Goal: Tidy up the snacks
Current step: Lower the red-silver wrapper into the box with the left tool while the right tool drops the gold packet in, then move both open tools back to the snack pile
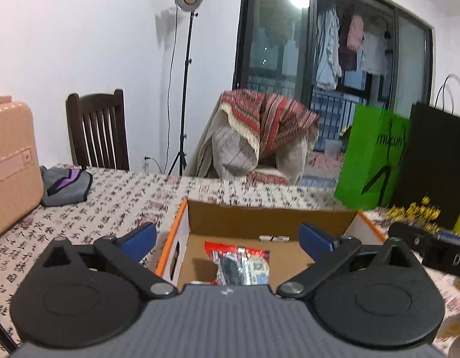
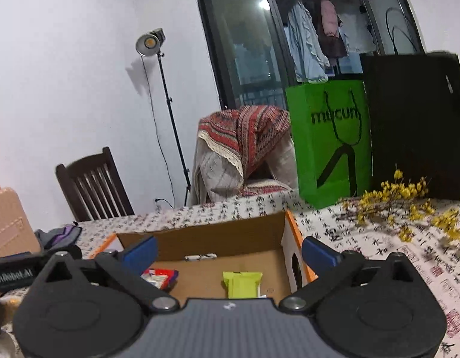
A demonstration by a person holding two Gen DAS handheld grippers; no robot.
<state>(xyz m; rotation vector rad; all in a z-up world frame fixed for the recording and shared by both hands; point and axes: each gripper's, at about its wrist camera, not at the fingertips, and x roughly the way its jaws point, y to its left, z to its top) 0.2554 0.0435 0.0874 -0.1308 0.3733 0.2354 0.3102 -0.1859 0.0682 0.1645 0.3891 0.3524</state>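
An open cardboard box (image 1: 259, 217) with orange-edged white sides sits on the table in front of both grippers. In the left wrist view a red and silver snack packet (image 1: 241, 264) lies on the box floor, below my left gripper (image 1: 228, 238), which stands open with nothing between its blue fingers (image 1: 140, 240). In the right wrist view a lime green snack packet (image 2: 243, 283) and a red, white and purple packet (image 2: 159, 277) lie inside the same box (image 2: 218, 235). My right gripper (image 2: 230, 249) hangs open above them, empty. Its black body (image 1: 432, 249) shows at the right of the left view.
The table (image 1: 110, 197) has a calligraphy-print cloth. A pink suitcase (image 1: 12, 164) and a grey-purple cloth (image 1: 65, 186) lie at the left. A green paper bag (image 2: 331, 140), a black bag (image 2: 418, 125) and yellow flowers (image 2: 409, 203) stand at the right. Chairs stand behind.
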